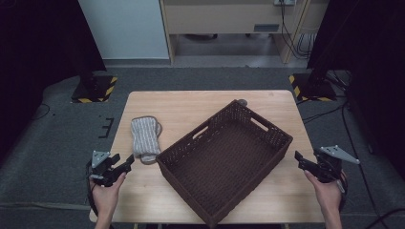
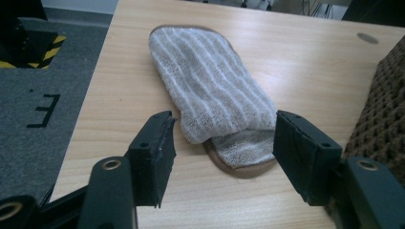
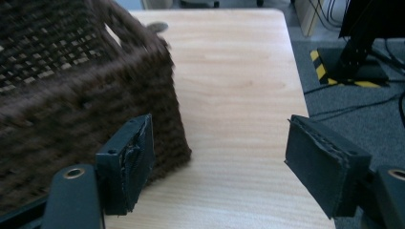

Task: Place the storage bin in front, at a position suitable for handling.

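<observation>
Striped cloth mitt (image 2: 212,90) lies flat on the table (image 1: 191,107), at about nine o'clock from the woven basket (image 1: 267,131). Just short of its near end, the left gripper (image 2: 222,145) holds its fingers released around nothing. At the table's three o'clock edge, beside the basket's corner, the right gripper (image 3: 219,162) is likewise spread and empty.

A dark woven basket (image 1: 224,160) takes up the middle of the table (image 1: 191,102), set askew, its near corner reaching close to the front edge. Bare wood is left along the far edge and by the right edge, beside the basket's wall. At the left edge, a striped mitt (image 2: 210,90) lies flat just beside the basket, and only a narrow strip is left between them.
</observation>
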The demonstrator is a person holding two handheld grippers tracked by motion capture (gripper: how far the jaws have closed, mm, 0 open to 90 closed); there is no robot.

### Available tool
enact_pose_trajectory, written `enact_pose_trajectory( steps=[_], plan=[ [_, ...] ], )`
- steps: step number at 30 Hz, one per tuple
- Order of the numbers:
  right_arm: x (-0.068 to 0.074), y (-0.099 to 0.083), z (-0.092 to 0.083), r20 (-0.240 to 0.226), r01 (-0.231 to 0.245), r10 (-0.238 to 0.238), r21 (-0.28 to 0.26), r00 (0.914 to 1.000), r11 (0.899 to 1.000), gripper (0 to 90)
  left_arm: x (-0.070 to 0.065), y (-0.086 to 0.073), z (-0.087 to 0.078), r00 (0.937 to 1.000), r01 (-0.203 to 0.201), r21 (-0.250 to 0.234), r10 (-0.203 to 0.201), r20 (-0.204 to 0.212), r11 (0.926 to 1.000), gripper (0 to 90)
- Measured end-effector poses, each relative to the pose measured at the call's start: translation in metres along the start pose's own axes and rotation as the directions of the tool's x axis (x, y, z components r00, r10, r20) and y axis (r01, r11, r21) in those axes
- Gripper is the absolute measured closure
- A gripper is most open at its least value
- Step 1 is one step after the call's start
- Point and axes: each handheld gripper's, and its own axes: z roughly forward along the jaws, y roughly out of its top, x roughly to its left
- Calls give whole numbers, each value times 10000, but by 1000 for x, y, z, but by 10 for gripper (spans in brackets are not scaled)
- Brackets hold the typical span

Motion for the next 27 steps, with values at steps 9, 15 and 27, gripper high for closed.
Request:
enact_pose_trajectory(
  steps=[9, 15, 27],
  plan=[
    [22, 19, -19, -483, 385, -411, -534, 9980, 9978, 263, -9, 5, -10, 9991, -243, -308, 253, 331, 9992, 466],
    [40, 26, -22, -951, 663, -712, -541, 9929, 9963, 273, -14, 10, -14, 9972, -372, -444, 400, 630, 9983, 508],
    [68, 26, -17, -1724, 848, -865, -170, 9812, 9963, 286, -44, 27, -17, 9794, -1079, -694, 1180, 1637, 9917, 554]
  ],
)
